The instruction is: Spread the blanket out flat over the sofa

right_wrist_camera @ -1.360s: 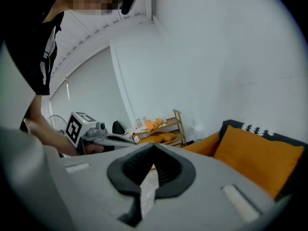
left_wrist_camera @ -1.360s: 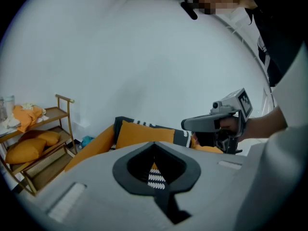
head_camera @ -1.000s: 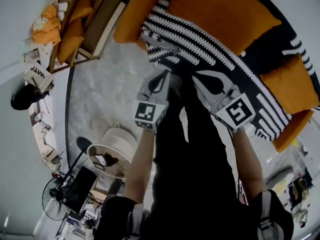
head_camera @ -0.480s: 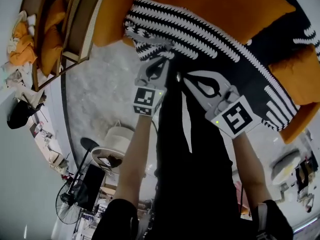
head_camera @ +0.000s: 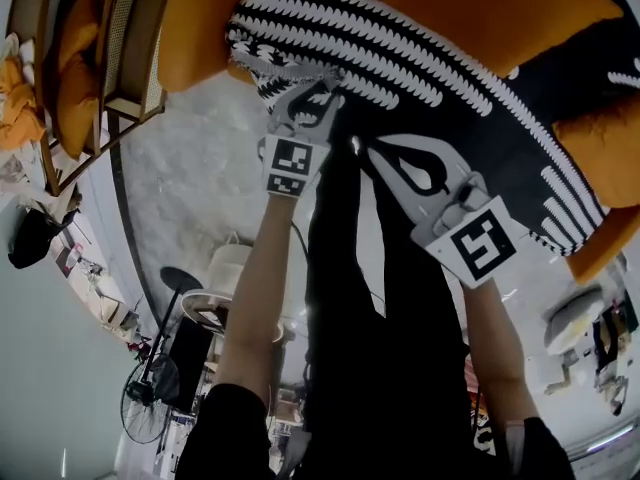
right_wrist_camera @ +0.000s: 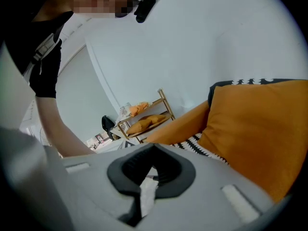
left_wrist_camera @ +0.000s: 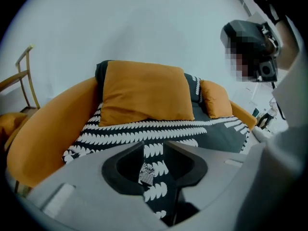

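Observation:
A black blanket (head_camera: pixel 400 58) with white leaf rows lies across the seat of the orange sofa (head_camera: pixel 190 28), under an orange cushion (head_camera: pixel 480 8). My left gripper (head_camera: pixel 312 93) is at the blanket's front left corner by the armrest. Its jaws are opening. In the left gripper view the blanket (left_wrist_camera: pixel 144 134) and a small label show in the gap of the left gripper (left_wrist_camera: pixel 154 146), and the pads do not press on it. My right gripper (head_camera: pixel 372 153) hangs just off the sofa's front edge. The tips of the right gripper (right_wrist_camera: pixel 153 148) meet, with no blanket seen between them.
A wooden rack (head_camera: pixel 90 58) with orange cushions stands left of the sofa. A round side table (head_camera: pixel 215 313), a fan (head_camera: pixel 145 408) and a black bag (head_camera: pixel 30 248) are on the floor behind me. A second orange cushion (left_wrist_camera: pixel 216 97) lies further along the seat.
Both grippers have moved closer to the sofa's front edge. The left one has moved further along the blanket's front left corner.

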`<action>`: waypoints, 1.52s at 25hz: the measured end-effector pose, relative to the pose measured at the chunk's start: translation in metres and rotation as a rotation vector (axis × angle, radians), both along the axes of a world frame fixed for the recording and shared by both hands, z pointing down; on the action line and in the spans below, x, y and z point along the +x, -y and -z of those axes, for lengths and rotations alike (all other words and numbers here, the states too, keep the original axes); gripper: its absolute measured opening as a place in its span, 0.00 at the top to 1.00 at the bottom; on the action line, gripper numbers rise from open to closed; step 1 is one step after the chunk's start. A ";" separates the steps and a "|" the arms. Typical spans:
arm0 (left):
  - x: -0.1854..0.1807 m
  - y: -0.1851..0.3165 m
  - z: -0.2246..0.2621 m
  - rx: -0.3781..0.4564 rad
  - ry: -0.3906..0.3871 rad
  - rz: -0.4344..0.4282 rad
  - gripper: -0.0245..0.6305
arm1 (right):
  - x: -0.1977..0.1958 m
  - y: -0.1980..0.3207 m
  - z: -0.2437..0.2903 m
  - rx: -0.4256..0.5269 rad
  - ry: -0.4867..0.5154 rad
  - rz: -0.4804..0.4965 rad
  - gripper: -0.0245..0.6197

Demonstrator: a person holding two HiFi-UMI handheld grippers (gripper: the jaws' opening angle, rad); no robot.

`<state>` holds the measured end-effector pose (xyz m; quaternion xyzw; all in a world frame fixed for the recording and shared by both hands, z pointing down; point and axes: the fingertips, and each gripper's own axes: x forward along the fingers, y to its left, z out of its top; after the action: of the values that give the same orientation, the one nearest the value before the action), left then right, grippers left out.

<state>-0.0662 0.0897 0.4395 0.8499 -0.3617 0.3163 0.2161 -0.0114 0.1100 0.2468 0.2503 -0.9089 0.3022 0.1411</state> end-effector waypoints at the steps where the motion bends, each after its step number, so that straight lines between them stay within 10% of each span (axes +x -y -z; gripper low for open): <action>1: 0.000 0.001 -0.006 0.003 0.014 -0.014 0.75 | 0.001 0.000 -0.002 -0.003 -0.001 0.000 0.96; 16: -0.010 0.012 -0.085 -0.012 0.309 -0.236 0.56 | -0.009 -0.007 -0.025 -0.079 0.004 0.007 0.96; 30: -0.039 0.004 -0.104 -0.005 0.469 -0.293 0.94 | -0.015 -0.018 -0.031 -0.092 0.008 0.023 0.96; 38: -0.031 -0.001 -0.098 0.004 0.471 -0.289 0.83 | -0.007 -0.020 -0.028 -0.093 0.011 0.042 0.96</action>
<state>-0.0975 0.0912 0.5378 0.7960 -0.2776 0.5323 0.0771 -0.0182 0.1302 0.2749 0.2228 -0.8996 0.3427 0.1537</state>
